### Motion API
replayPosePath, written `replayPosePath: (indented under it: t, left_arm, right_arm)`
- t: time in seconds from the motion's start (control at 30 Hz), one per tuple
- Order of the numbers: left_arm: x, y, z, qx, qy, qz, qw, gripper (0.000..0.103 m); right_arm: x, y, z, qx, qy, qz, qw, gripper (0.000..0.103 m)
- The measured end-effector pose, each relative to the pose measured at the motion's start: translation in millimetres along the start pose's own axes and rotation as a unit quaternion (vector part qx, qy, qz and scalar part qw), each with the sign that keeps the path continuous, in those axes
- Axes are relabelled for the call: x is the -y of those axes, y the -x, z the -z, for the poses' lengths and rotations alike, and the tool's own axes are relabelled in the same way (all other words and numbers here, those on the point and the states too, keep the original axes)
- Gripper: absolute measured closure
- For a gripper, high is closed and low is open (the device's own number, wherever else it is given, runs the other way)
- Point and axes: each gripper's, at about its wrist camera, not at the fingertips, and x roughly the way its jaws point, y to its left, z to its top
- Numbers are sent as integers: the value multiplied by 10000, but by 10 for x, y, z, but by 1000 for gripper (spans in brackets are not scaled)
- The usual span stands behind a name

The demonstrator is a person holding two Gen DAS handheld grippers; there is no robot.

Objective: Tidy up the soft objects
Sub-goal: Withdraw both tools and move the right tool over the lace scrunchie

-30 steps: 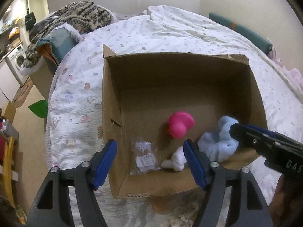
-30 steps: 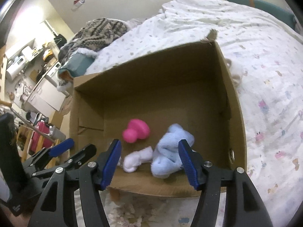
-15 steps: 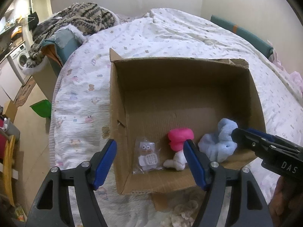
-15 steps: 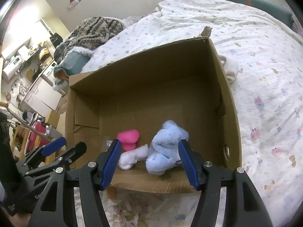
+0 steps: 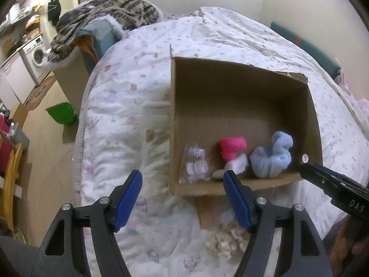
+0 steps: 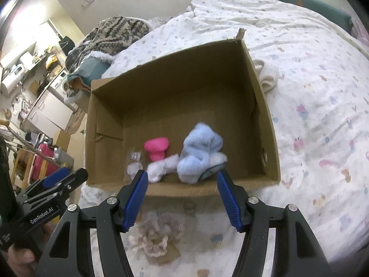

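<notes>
Presently both tools hang over the near edge of the bed (image 5: 207,46), each spread wide with nothing between its blue pads. Left tool (image 5: 183,197): released, empty. Right tool (image 6: 182,196): released, empty.

Cardboard box (image 6: 265,115) sits on the patterned bed cover, open top toward both cameras. Contents lie along the near wall of the box:
- clear packet with a small grey-white figure (image 5: 196,164), at the near left corner;
- pink soft toy (image 6: 156,149), just right of the packet;
- white soft piece (image 6: 161,169), touching the pink toy's near side;
- light blue plush (image 6: 200,152), right of the white piece and touching it.

Outside the box, on the bed cover just before its near wall, lies a cream crocheted scrunchie (image 6: 154,237), partly over a cardboard flap. A white cloth item (image 6: 267,73) lies against the box's right outer wall.

Legible writing: "GenRobot.AI" on the left tool's body as seen in the right wrist view; "DAS" on the right tool's body as seen in the left wrist view, the remainder cut off.

Room beyond the bed's left edge: knitted patterned blanket (image 5: 110,7), washing machine (image 5: 37,53).
</notes>
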Motion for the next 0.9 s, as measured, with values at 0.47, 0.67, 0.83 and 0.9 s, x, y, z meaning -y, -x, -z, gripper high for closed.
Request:
replayPosePath:
  t: [0.47,0.67,0.83,0.9]
  left_arm:
    - [-57,196,388,-317,-17,-82,9995,33]
    - [-84,213,491,-432,13,-169,9989,33]
    - [-152,170,494,-494,244,-174,9983,33]
    - [-188,157,471,-409,314,-329,9981,33]
  right_arm:
    - [-9,125,315,-240,-72,68,9997,37]
    - [-16,106,448,-480,-163,39,9987,37]
    - [40,82,468,-550,-297,61,9980,37]
    - [101,26,458,-643,-458,59,9969,37]
